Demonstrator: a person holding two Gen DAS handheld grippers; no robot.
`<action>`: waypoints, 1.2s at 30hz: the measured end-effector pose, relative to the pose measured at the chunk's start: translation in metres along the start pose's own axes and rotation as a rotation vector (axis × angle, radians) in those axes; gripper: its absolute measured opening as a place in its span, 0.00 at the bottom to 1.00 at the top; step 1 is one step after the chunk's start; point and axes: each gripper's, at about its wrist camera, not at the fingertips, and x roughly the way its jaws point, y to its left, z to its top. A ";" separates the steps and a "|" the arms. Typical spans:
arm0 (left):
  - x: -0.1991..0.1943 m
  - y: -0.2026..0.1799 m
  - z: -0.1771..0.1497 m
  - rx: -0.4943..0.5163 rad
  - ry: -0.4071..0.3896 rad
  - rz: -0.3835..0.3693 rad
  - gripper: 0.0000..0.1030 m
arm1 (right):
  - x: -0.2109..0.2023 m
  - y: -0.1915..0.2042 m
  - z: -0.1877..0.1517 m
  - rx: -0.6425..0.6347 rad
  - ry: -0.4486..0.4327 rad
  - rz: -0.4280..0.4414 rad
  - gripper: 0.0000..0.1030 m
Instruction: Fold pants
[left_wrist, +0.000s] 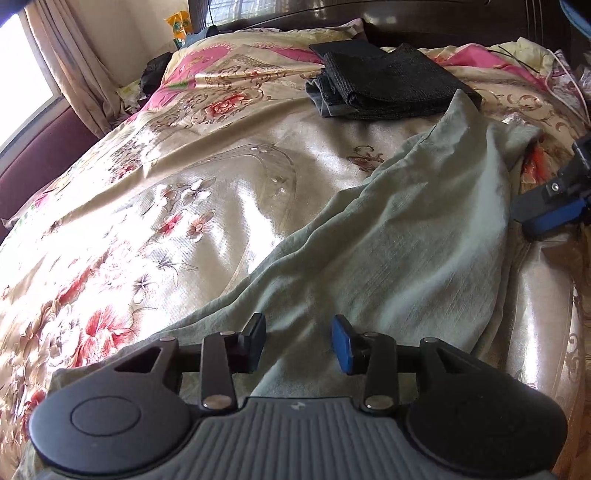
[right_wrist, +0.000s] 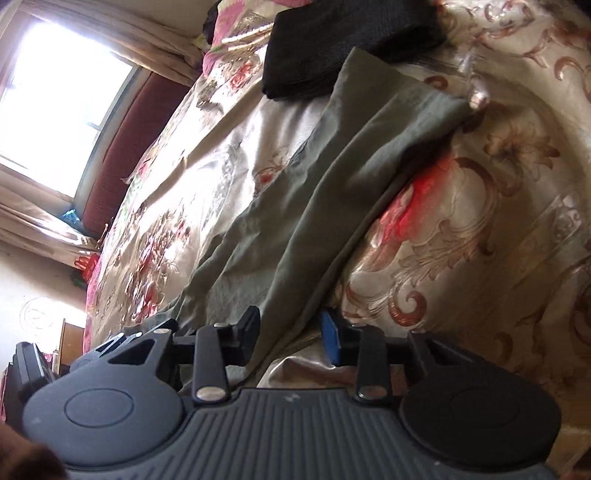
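Observation:
Pale green pants (left_wrist: 406, 236) lie stretched along the floral bedspread, one end toward the headboard. They also show in the right wrist view (right_wrist: 314, 206). My left gripper (left_wrist: 299, 341) is open just above the near end of the pants, with cloth under and between its jaws. My right gripper (right_wrist: 290, 336) is open at the pants' right edge, with the cloth edge running between its jaws. The right gripper also shows at the right edge of the left wrist view (left_wrist: 554, 206).
A stack of dark folded clothes (left_wrist: 384, 85) lies on the bed beyond the pants, and shows in the right wrist view too (right_wrist: 332, 48). The shiny floral bedspread (left_wrist: 147, 206) covers the bed. A window and curtain (left_wrist: 55, 74) are at the left.

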 end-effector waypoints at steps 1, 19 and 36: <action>0.001 0.000 0.000 -0.003 0.001 -0.002 0.52 | 0.003 -0.001 0.002 -0.003 -0.015 -0.015 0.33; -0.008 -0.012 0.008 -0.003 -0.055 -0.048 0.52 | 0.023 -0.042 0.025 0.241 -0.321 0.041 0.41; 0.027 -0.084 0.103 0.088 -0.147 -0.343 0.59 | -0.041 -0.044 0.045 0.210 -0.424 0.279 0.06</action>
